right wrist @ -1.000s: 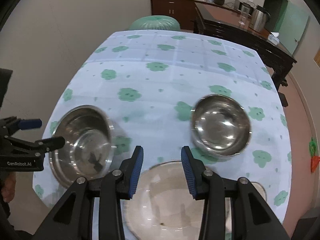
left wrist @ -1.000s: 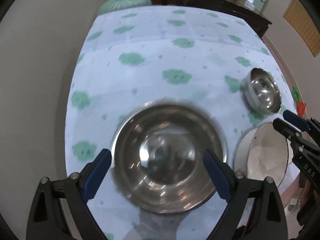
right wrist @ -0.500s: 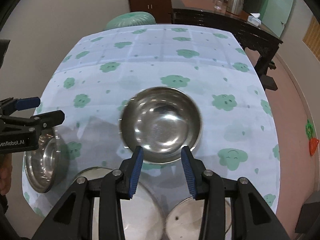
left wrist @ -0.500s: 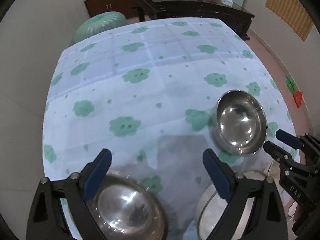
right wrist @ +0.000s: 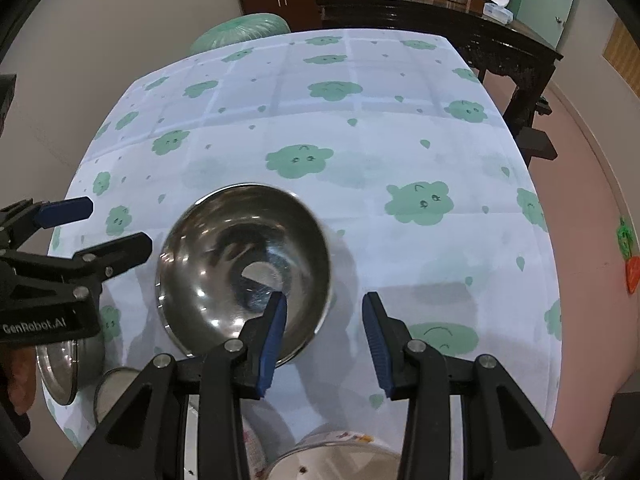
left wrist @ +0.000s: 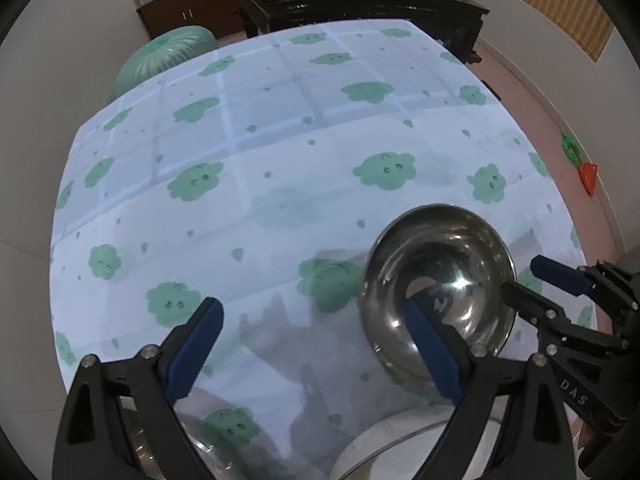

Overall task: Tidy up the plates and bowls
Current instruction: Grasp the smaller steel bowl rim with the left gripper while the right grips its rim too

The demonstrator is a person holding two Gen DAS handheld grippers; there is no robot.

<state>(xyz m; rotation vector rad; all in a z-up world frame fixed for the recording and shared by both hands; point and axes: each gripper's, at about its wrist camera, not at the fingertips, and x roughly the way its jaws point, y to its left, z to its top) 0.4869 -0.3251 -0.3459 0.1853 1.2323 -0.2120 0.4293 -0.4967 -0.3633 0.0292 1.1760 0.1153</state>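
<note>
A small steel bowl [left wrist: 440,276] [right wrist: 240,256] stands upright on the cloud-print tablecloth [left wrist: 280,184]. My left gripper [left wrist: 316,332] is open above the cloth, and its right finger overlaps the bowl's near left side in the left wrist view. My right gripper [right wrist: 324,320] is open at a narrower gap; the bowl's near right rim lies about between its fingers, with no pad seen pressing on it. Each gripper also shows in the other's view: the right gripper [left wrist: 522,276] by the bowl's right rim, the left gripper [right wrist: 118,224] by its left rim.
A larger steel bowl [right wrist: 60,372] [left wrist: 160,444] sits at the table's near left edge. White plates [right wrist: 340,456] [left wrist: 380,448] and a small white dish [right wrist: 116,384] lie along the near edge. A green stool [right wrist: 240,30] and a dark wooden table [right wrist: 460,20] stand beyond the far edge.
Both grippers swept across the table and sank a little. The left one left the larger steel bowl behind. The small steel bowl now lies close between the two grippers.
</note>
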